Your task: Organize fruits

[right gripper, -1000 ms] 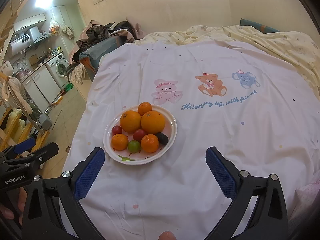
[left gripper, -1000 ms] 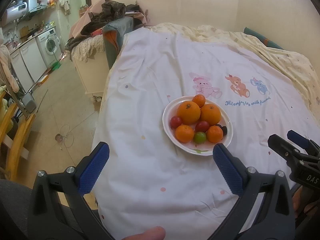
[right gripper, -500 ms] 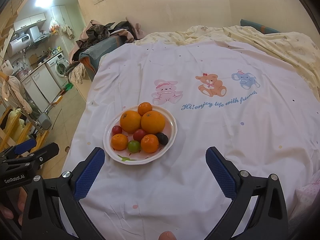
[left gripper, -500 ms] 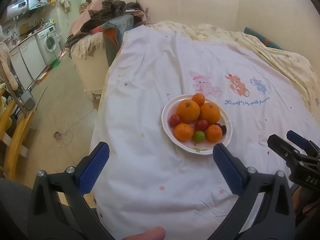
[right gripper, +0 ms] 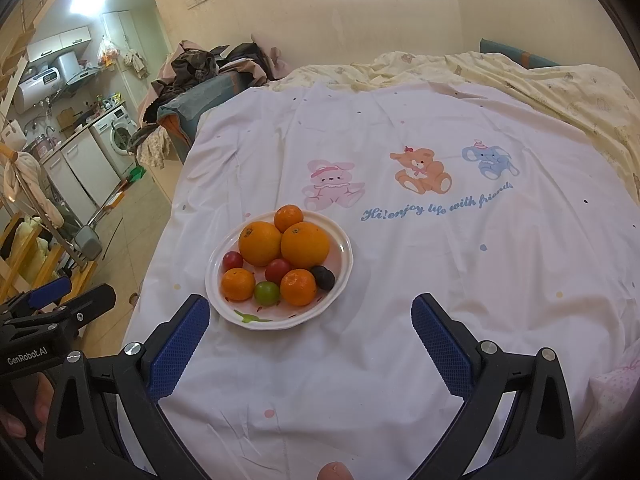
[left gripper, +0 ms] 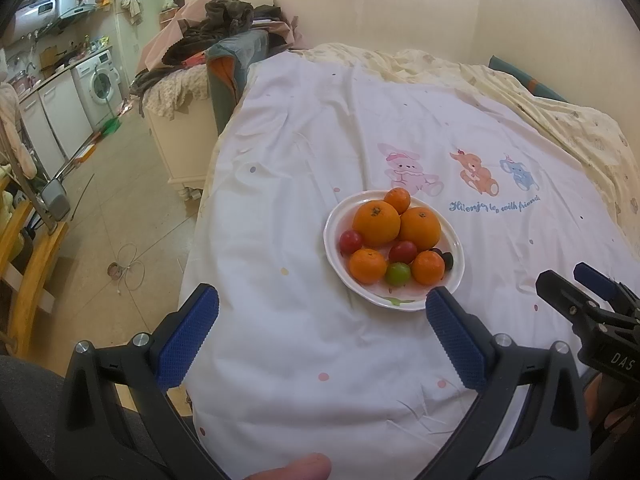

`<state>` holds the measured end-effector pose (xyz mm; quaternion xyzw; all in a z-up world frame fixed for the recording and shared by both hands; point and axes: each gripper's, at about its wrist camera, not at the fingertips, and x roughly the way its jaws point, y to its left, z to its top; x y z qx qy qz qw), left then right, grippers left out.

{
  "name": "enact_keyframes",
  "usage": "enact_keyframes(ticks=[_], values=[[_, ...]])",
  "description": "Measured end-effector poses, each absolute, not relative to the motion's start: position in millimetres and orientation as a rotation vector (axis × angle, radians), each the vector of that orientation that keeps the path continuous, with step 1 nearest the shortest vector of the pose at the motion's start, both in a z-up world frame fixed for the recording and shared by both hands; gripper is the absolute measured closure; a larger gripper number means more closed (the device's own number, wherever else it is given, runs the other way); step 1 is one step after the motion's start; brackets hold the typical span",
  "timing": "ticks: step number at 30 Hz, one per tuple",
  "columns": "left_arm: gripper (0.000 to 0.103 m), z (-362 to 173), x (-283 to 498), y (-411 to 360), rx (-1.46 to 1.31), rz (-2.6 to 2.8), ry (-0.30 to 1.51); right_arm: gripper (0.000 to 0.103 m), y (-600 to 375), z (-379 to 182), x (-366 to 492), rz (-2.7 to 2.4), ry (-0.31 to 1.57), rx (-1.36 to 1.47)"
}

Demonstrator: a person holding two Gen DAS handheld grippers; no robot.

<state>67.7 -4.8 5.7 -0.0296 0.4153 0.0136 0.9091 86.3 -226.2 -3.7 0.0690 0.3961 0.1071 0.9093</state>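
Here the white plate [left gripper: 334, 256] of fruits [right gripper: 280, 258] sits on the bed [right gripper: 440, 280], just beyond both tongs. The left tongs [left gripper: 318, 320] and right tongs [right gripper: 310, 330] gape wide, holding nothing, the plate far-right of the one, far-left of the other.

Legible markings: blue script "Hi!enjoy life with friends" on the white bedsheet [right gripper: 400, 280] beneath its bunny, bear and elephant prints, beyond the plate [right gripper: 344, 264]; "GenRobot.AI" on the left tool [right gripper: 56, 312]; "DAS" on the right tool [left gripper: 592, 312].
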Motion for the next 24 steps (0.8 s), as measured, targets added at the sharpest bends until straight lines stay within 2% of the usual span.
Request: enact_keyframes(ticks=[24], values=[[0.001, 6.0, 67.3, -4.6, -0.063, 0.036, 0.851, 0.0, -227.4, -2.1, 86.2, 0.225, 0.816, 0.141]])
